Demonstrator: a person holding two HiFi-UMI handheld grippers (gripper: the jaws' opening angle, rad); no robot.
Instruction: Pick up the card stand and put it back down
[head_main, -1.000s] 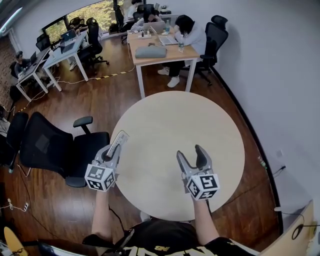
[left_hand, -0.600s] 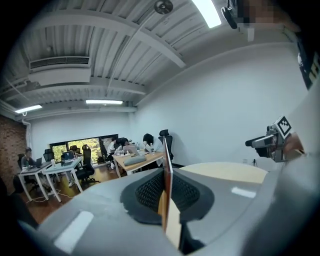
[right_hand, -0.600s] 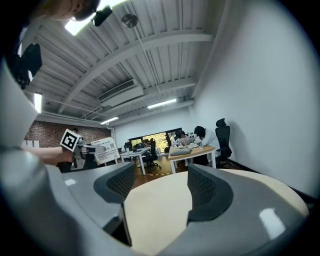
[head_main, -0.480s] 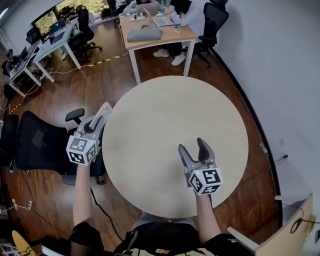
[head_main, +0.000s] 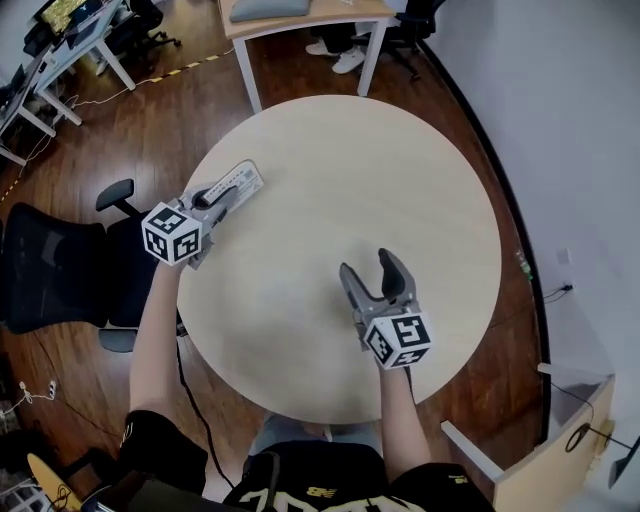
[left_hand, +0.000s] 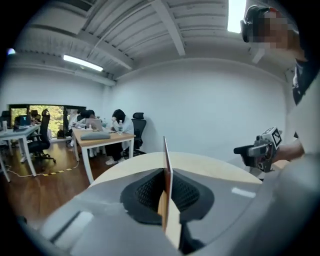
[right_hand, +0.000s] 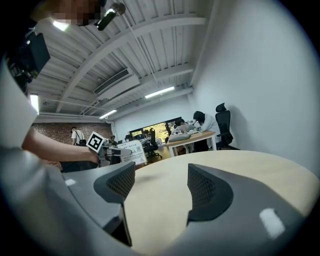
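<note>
- Wooden floor (head_main: 130, 130) and a pale round table (head_main: 400, 160) fill my head view, and the tabletop is bare.
- My left claw (head_main: 218, 200) is clamped on the stand (head_main: 240, 182) over the table's left edge. The stand is off the tabletop, but I cannot tell how high.
- In the left gripper view the stand runs edge-on between the pads, a thin flat sheet gripped by its lower part.
- I judge it light and stiff, probably clear plastic with a printed sheet inside.
- Its faces look slick, so it could slip in a loose grip, or crack if squeezed hard or knocked on the table.
- The flat faces low down seem the best hold, which is where I have it.
- I cannot make out whether it has a foot, so setting it upright may need care.
- My right claw (head_main: 372, 278) has its jaws apart with nothing between them. It is over the table's near right part, well apart from the stand.
- Off the table's left side sits a black chair (head_main: 60, 270), beyond its far edge a desk (head_main: 340, 12), and to its right a white wall (head_main: 560, 120).
- Nothing on the table blocks the put-down. Only my right claw needs to stay clear.
</note>
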